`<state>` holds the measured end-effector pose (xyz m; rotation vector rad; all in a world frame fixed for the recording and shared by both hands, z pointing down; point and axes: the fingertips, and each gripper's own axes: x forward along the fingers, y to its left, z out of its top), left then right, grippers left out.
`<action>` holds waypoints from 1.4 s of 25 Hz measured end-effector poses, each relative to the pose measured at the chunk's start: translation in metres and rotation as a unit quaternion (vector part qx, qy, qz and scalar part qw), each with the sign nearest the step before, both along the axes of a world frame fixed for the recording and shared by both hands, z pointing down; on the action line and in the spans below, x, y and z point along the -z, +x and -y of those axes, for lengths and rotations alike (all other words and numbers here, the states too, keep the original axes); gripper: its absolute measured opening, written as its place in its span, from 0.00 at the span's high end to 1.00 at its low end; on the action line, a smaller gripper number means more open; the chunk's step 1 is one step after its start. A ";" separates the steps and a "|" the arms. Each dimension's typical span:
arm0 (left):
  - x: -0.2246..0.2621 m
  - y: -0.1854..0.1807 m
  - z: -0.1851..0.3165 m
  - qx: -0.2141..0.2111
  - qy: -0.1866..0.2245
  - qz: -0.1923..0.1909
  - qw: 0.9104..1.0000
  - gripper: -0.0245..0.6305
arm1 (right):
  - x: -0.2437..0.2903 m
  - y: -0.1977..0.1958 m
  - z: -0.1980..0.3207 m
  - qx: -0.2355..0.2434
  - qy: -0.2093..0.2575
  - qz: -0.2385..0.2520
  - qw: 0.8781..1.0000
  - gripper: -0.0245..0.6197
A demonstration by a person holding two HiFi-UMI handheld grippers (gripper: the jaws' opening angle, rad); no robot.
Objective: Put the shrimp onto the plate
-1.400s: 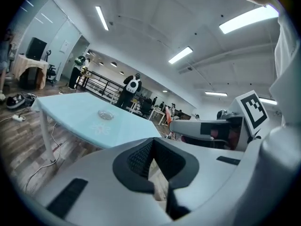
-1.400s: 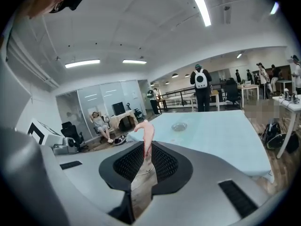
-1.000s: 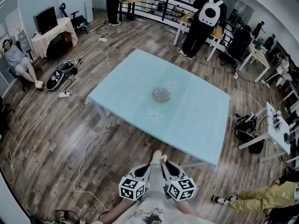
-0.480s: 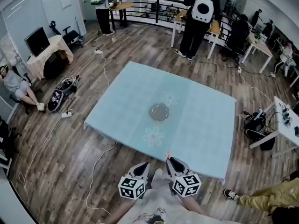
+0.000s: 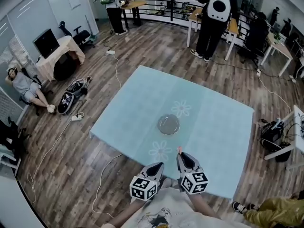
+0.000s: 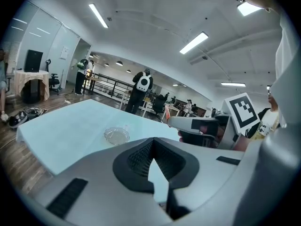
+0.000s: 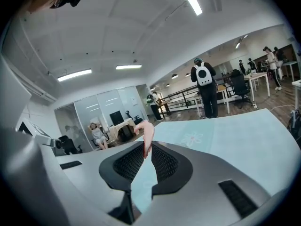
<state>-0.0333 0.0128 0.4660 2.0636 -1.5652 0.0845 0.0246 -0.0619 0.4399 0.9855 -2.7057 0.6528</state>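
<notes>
The right gripper (image 7: 146,149) is clamped on the shrimp (image 7: 146,132), a small, curved, pale-pink piece. Its smooth upper end sticks up past the 2 ribbed black pads (image 7: 165,162). In the head view the shrimp is a pink speck at that gripper's tip. It is held over the near part of the table (image 5: 223,141), apart from the plate (image 5: 168,124) and on the person's side of it.

The plate is round, shallow and clear like glass, and it sits near the middle of the table. A smooth, pale blue tablecloth (image 5: 137,103) covers the top. It carries 2 white daisy prints (image 5: 181,109), 1 on the far side of the plate and 1 on the near side.

The left gripper (image 6: 153,144) is just beside the right one, at the table's near edge. Its jaws meet at the tips, with only blue cloth showing through the narrow gap behind them. Each gripper carries a white cube (image 5: 144,188) with black square markers.

Around the table lie a dark wood-plank floor (image 5: 71,146) and a thin white cable (image 5: 102,179) trailing across it. Beyond the far side, a person with a white backpack (image 5: 218,6) stands at a desk.
</notes>
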 end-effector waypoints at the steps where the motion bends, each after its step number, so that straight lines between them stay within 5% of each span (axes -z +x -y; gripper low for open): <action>1: -0.002 0.001 0.006 0.002 -0.007 -0.005 1.000 0.95 | -0.003 -0.001 0.007 0.003 -0.004 -0.003 1.000 0.86; 21: -0.059 -0.022 0.075 -0.053 -0.072 0.014 0.996 0.95 | -0.080 -0.008 0.082 -0.025 -0.044 -0.055 0.997 0.86; 35: -0.137 -0.071 0.113 -0.050 -0.118 -0.012 0.992 0.95 | -0.188 -0.080 0.133 0.006 -0.085 -0.118 0.989 0.86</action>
